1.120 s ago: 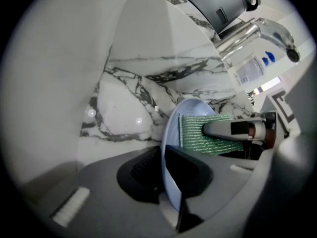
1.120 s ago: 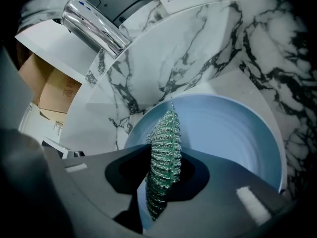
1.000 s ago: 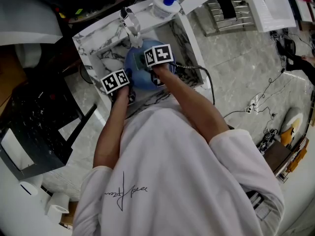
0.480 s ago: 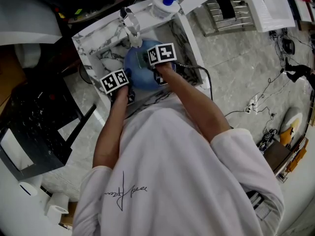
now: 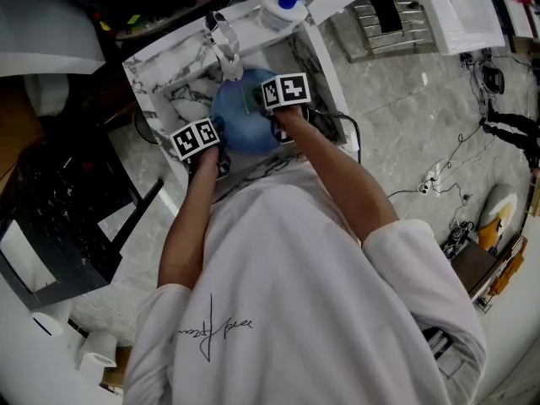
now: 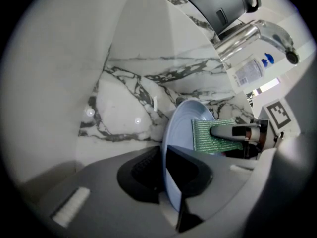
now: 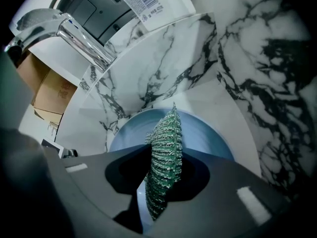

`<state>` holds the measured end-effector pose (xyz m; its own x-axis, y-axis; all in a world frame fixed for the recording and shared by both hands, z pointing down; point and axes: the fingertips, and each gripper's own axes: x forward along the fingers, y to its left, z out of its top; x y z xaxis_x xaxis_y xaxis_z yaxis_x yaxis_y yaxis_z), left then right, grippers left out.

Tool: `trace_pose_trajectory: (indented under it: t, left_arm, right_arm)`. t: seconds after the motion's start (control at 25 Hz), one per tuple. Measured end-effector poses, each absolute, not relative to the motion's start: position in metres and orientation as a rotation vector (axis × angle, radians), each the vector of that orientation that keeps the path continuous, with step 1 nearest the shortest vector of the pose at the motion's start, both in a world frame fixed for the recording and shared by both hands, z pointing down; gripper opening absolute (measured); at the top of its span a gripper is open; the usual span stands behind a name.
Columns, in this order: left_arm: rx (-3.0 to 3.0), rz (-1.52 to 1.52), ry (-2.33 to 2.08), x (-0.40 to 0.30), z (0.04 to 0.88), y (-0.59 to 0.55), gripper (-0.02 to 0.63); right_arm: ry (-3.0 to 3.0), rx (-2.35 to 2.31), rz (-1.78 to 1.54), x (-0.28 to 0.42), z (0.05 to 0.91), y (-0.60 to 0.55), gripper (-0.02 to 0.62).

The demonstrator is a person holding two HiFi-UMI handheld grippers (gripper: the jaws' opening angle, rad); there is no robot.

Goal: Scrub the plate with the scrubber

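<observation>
Blue in colour, the plate (image 5: 239, 118) is held upright on its edge inside the marble sink (image 5: 150, 72), below the tap (image 5: 223, 44). Its rim is clenched between the jaws of the left hand-held gripper (image 6: 166, 175) at the sink's near side. A green scrubber (image 7: 166, 152) is grasped by the right hand-held gripper (image 7: 158, 178) and is laid flat against the plate's face. A white bottle (image 5: 282, 8) with a blue cap is seen on the sink's rim, just beside the tap.
</observation>
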<state>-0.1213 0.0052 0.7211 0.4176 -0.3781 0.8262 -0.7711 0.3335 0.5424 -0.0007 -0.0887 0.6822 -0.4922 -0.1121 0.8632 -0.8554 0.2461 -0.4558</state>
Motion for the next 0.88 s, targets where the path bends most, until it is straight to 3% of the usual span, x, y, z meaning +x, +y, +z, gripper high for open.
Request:
trace_pose_trajectory:
  t: [0.88]
  left_arm:
    - [1.276,0.354,-1.181,-0.121,0.722,0.005,0.089]
  right_arm:
    - [-1.767,0.953,1.216,0.036,0.679,-0.100,0.066]
